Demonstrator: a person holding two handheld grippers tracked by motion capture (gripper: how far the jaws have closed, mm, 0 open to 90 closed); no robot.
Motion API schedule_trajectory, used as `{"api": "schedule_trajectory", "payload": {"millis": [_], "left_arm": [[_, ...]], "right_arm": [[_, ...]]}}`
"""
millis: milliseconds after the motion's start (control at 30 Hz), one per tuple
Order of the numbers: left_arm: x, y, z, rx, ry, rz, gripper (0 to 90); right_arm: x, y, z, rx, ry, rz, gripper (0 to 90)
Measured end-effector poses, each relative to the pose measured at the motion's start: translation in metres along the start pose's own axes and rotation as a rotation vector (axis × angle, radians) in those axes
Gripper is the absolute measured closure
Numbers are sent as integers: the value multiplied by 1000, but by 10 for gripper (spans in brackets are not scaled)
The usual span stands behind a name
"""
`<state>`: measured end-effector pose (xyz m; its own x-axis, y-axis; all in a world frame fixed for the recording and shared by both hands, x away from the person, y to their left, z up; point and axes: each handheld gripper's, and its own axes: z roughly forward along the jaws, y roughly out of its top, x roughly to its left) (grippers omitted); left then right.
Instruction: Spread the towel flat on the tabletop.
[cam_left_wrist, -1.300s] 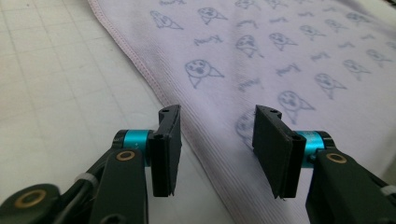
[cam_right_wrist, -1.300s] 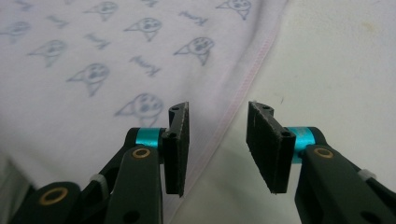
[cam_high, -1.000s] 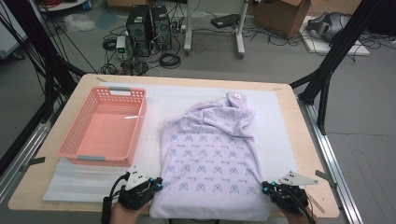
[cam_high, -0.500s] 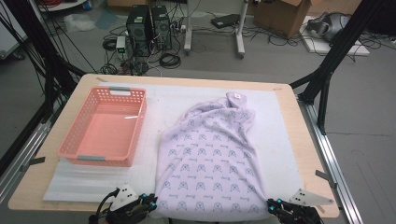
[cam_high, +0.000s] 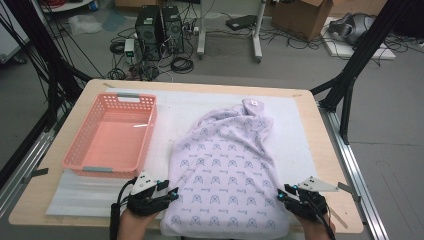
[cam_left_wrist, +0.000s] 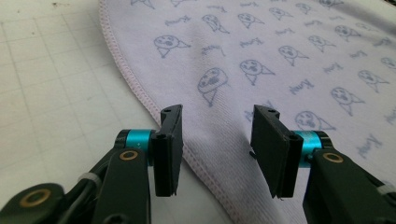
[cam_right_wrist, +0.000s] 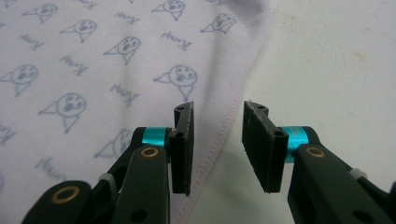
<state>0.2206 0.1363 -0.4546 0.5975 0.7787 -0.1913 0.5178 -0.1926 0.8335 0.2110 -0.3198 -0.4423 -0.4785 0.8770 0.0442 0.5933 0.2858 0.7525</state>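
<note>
Lilac printed cloth (cam_high: 225, 175) is being left spread on the white mat (cam_high: 295, 135), beside the pink basket (cam_high: 112, 137). Its near corners are being straddled, unpinched, by the left gripper (cam_left_wrist: 217, 140) and right gripper (cam_right_wrist: 217, 140), whose jaws have just been opening.

A: How is the table (cam_high: 305, 107) viewed?
B: From above, forward and down. The cloth (cam_high: 227, 165) hem is seen close by each gripper camera, low along its jaws.
</note>
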Motion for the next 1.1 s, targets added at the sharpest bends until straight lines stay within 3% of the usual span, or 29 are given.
{"api": "schedule_trajectory", "payload": {"millis": [167, 300, 367, 433, 467, 533, 700, 1100], "left_arm": [[0, 0, 2, 23, 8, -10, 499], [-5, 0, 4, 38, 25, 23, 500], [-7, -1, 4, 41, 47, 49, 552], [-8, -3, 3, 42, 47, 85, 724], [-9, -3, 3, 43, 38, 83, 789], [-10, -3, 2, 46, 44, 75, 827], [-10, -8, -7, 49, 7, 13, 833], [-20, -24, -30, 66, -44, 11, 831]], "right_arm": [[2, 0, 6, 8, 29, -13, 627], [1, -3, 7, -1, 35, -11, 633], [1, -4, 7, -4, 34, -6, 651], [0, -4, 6, -6, 34, -1, 702], [-1, -4, 6, -2, 46, 10, 752], [-4, -6, 4, 0, 71, 31, 849], [-4, -8, -2, 15, 84, 27, 865], [9, -21, -25, 54, 123, -11, 865]]}}
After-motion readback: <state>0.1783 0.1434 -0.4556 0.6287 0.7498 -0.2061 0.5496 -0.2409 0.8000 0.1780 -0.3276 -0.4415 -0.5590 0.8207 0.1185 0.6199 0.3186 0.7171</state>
